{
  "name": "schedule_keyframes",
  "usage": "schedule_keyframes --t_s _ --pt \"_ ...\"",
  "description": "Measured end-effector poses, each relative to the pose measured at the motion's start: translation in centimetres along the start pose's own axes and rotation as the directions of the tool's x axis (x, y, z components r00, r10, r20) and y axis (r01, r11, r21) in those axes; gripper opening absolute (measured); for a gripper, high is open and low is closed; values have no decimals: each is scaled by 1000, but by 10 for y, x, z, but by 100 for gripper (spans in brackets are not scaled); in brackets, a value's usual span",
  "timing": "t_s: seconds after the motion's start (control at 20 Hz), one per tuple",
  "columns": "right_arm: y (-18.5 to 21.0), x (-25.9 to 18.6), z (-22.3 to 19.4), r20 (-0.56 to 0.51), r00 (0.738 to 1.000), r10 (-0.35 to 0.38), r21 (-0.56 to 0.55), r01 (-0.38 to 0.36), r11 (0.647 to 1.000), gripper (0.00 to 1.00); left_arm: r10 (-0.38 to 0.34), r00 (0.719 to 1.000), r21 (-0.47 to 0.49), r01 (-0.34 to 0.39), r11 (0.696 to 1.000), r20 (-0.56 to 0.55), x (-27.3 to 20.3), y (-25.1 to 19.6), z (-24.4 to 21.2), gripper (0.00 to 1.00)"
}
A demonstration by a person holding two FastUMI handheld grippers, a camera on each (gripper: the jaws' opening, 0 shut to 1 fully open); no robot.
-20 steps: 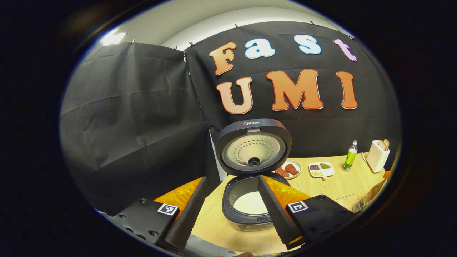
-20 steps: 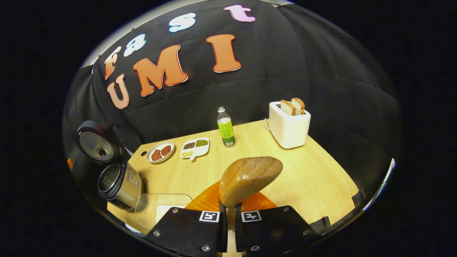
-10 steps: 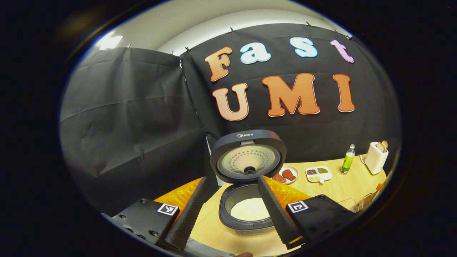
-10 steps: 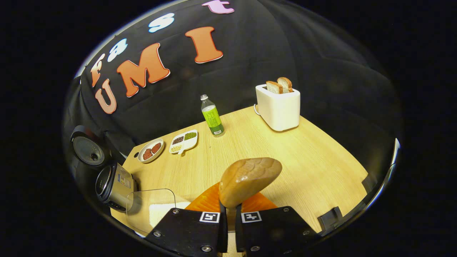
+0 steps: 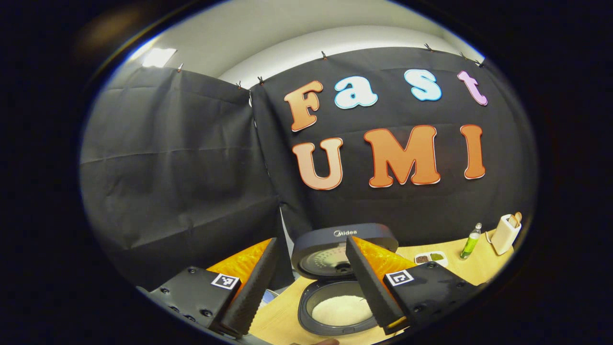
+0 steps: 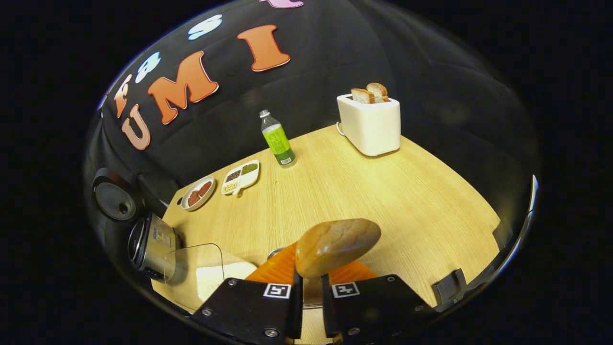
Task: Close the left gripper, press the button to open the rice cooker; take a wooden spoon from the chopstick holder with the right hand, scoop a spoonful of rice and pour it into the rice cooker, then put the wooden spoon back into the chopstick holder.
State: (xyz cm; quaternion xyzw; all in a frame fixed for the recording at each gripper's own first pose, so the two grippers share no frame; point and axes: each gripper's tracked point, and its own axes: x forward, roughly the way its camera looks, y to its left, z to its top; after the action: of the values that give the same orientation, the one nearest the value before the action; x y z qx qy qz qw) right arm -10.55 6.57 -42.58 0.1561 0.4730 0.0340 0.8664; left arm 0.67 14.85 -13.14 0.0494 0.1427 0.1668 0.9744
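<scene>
The rice cooker [image 5: 335,306] stands open, its lid [image 5: 335,247] upright and white rice in the pot. My left gripper [image 5: 311,242] hangs open above and in front of it, holding nothing. My right gripper [image 6: 309,280] is shut on the handle of the wooden spoon [image 6: 335,245], whose rounded bowl sticks up over the table. A bit of a metal rim [image 6: 274,252] shows just left of and below the spoon. The open rice cooker [image 6: 148,242] is far to the left in the right gripper view.
A clear container of rice [image 6: 206,275] stands beside the cooker. Farther back on the wooden table [image 6: 383,191] are a plate with red pieces [image 6: 197,192], a divided dish [image 6: 241,176], a green bottle [image 6: 277,140] and a white toaster with bread [image 6: 369,122].
The left gripper has lifted and tilted up, so the cooker sits lower in its view. The right gripper has tipped downward with the spoon still in it, and the metal rim has come into sight.
</scene>
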Motion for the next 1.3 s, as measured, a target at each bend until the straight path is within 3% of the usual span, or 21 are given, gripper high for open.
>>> schedule_keyframes --t_s 0.15,0.2,0.25,0.4,0.6,0.65,0.7,0.75,0.8,0.9,0.95,1.1,1.2,1.3 --pt "-2 -12 14 24 1000 12 17 -12 1000 25 -42 999 -45 43 998 8 23 -10 17 87" --pt "-8 -17 20 40 999 6 20 -7 1000 33 -54 998 -60 55 997 10 32 -12 26 100" --pt "-12 -22 27 58 998 -1 23 0 1000 37 -62 998 -69 62 996 14 41 -13 35 87" --pt "-30 -40 46 111 993 -43 31 40 999 58 -105 994 -92 105 990 4 74 -27 54 87" --pt "-48 -69 76 195 976 -95 25 91 996 75 -167 983 -124 156 980 -78 125 -50 56 87" --pt "-51 -76 84 213 972 -104 23 101 995 77 -179 977 -139 163 977 -114 135 -56 51 100" --pt "-54 -84 91 231 967 -112 20 110 994 78 -197 968 -154 173 973 -157 144 -62 43 87" --pt "-55 -91 99 253 960 -117 16 116 993 79 -200 958 -163 168 972 -203 151 -65 34 87" --pt "-56 -99 107 274 954 -122 11 124 992 79 -208 945 -167 169 971 -254 157 -68 24 87" --pt "-56 -112 120 310 943 -122 -4 130 992 79 -228 913 -192 171 966 -337 167 -76 4 99" --pt "-55 -118 126 323 939 -120 -13 132 991 79 -234 891 -202 165 965 -389 167 -78 -10 87" --pt "-54 -131 138 357 927 -117 -42 141 989 79 -232 809 -225 127 966 -541 157 -80 -45 87" --pt "-50 -134 141 361 926 -108 -49 135 990 79 -204 787 -189 113 975 -583 150 -72 -57 92" --pt "-45 -134 144 363 927 -96 -61 126 990 79 -199 736 -168 117 979 -647 134 -72 -67 88"
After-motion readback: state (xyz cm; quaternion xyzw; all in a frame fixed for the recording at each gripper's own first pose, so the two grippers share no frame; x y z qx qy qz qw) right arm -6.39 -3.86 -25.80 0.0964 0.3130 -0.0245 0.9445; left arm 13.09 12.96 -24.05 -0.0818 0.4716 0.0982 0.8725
